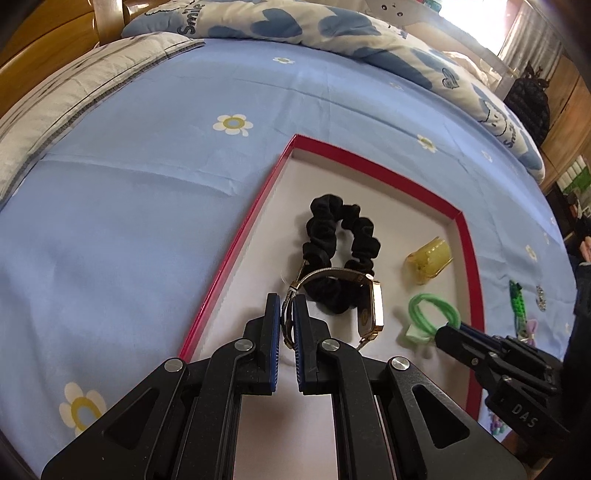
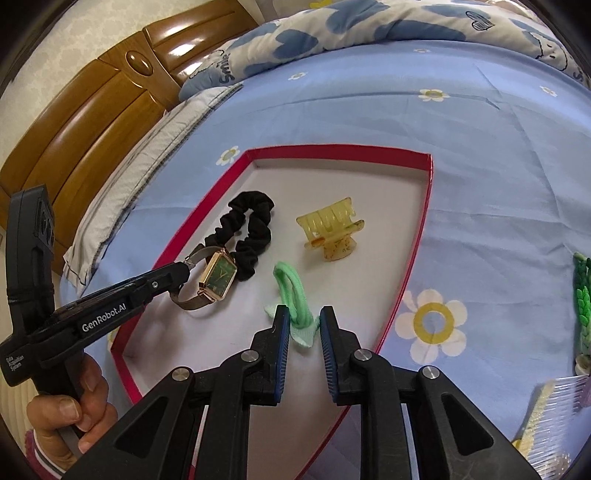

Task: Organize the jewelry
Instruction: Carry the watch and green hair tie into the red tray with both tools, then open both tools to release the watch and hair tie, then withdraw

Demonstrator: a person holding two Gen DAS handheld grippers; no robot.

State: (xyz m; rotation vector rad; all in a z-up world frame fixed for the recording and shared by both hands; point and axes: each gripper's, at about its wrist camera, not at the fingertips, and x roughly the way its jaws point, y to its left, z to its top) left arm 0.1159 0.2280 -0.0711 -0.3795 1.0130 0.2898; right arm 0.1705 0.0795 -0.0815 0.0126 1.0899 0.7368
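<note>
A shallow red-rimmed tray (image 1: 229,266) (image 2: 332,149) lies on the blue flowered sheet. Inside it are a black scrunchie (image 1: 325,229) (image 2: 255,225), a yellow claw clip (image 1: 428,258) (image 2: 332,229), a green hair tie (image 1: 432,306) (image 2: 290,288) and a gold watch (image 1: 375,306) (image 2: 218,277) with a green face. My left gripper (image 1: 284,302) (image 2: 184,267) is shut on the watch's mesh band, with the watch resting against the scrunchie. My right gripper (image 2: 303,314) (image 1: 448,328) stands slightly open around the hair tie's bow end, which lies on the tray floor.
On the sheet right of the tray lie a green braided hair piece (image 2: 581,291) (image 1: 517,299) and a pale comb (image 2: 546,410). A blue-heart quilt (image 1: 295,22) is bunched at the far side. A pillow (image 2: 147,155) and wooden headboard (image 2: 110,92) lie to the left.
</note>
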